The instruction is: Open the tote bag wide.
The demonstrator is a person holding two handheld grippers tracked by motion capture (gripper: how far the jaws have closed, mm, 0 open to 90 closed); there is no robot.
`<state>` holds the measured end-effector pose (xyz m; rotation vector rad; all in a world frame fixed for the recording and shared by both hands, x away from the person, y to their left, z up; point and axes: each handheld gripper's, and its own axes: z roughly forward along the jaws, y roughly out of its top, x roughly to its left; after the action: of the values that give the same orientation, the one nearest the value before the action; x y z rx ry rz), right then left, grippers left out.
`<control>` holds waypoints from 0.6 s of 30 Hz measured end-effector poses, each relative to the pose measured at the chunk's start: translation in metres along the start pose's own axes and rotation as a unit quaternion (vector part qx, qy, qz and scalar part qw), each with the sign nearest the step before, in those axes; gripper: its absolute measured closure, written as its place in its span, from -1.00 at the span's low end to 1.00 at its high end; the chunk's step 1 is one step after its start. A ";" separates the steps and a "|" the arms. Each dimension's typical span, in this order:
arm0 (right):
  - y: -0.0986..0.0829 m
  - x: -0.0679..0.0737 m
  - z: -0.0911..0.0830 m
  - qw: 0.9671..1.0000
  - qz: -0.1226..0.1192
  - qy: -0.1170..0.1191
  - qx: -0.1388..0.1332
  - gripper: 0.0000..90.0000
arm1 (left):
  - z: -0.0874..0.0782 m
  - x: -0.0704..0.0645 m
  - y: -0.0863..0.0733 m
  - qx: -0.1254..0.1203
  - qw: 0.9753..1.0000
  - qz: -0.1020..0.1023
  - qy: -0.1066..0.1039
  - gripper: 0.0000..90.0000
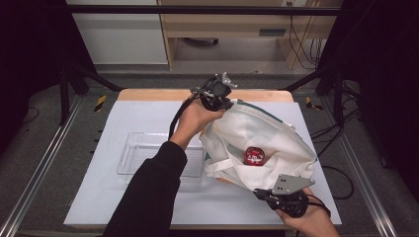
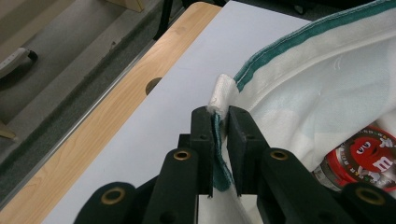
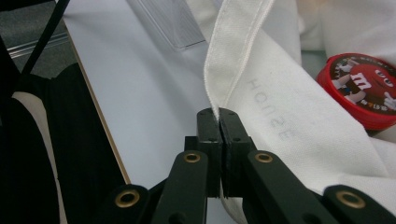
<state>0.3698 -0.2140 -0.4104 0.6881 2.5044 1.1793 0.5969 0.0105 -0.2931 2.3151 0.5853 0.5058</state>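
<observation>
White board covered most of the table (image 1: 148, 118), with a strip of bare wood along its far edge and grey floor, black frame posts and a pale cabinet beyond. On the right half of the board lay a white cloth bag (image 1: 267, 136) with green trim, its mouth held open between the two tools. Inside the opening sat a red round tin (image 1: 254, 155) with a cartoon sweet character on its lid, resting on the bag's lower layer, near the middle of the bag.

At the far side of the bag, the left gripper (image 1: 217, 96) was held by a hand on a dark-sleeved arm that reached across the table from the near edge. In the left gripper view its jaws stood narrow, pinched on the green-edged rim of the bag (image 2: 219, 140), with a folded bit of white fabric poking out above the jaw tips.

At the near right edge of the board, the right gripper (image 1: 262, 193) met the bag's near side. Seen in the right gripper view, its jaws were pressed together on the white strap (image 3: 233, 56) of the bag, which rose straight up from the jaw tips.

A clear plastic tray (image 1: 133, 155) lay left of the bag, its right end just beside the cloth and partly crossed by the sleeve.
</observation>
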 end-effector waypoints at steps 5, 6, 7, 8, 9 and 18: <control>-0.004 0.003 0.002 1.000 0.001 0.004 0.000 0.98 | 0.000 0.000 0.000 -0.001 1.000 -0.001 0.002 0.79; -0.004 0.004 0.002 1.000 0.003 0.004 0.001 0.98 | 0.000 0.000 0.000 0.000 1.000 0.000 0.002 0.79; -0.005 0.005 0.002 1.000 0.002 0.004 0.001 0.98 | 0.000 -0.001 0.000 0.001 1.000 0.000 0.004 0.79; -0.005 0.005 0.002 1.000 0.001 0.004 0.002 0.98 | 0.000 -0.001 0.000 0.000 1.000 0.001 0.004 0.79; -0.005 0.006 0.003 1.000 0.001 0.005 0.002 0.98 | 0.000 -0.001 0.000 -0.001 1.000 0.000 0.005 0.79; -0.007 0.013 0.005 1.000 -0.006 0.012 0.006 0.98 | -0.002 0.000 0.001 -0.008 1.000 -0.001 0.010 0.80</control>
<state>0.3589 -0.2080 -0.4193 0.6652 2.5341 1.1770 0.5963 0.0115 -0.2908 2.2963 0.5916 0.5318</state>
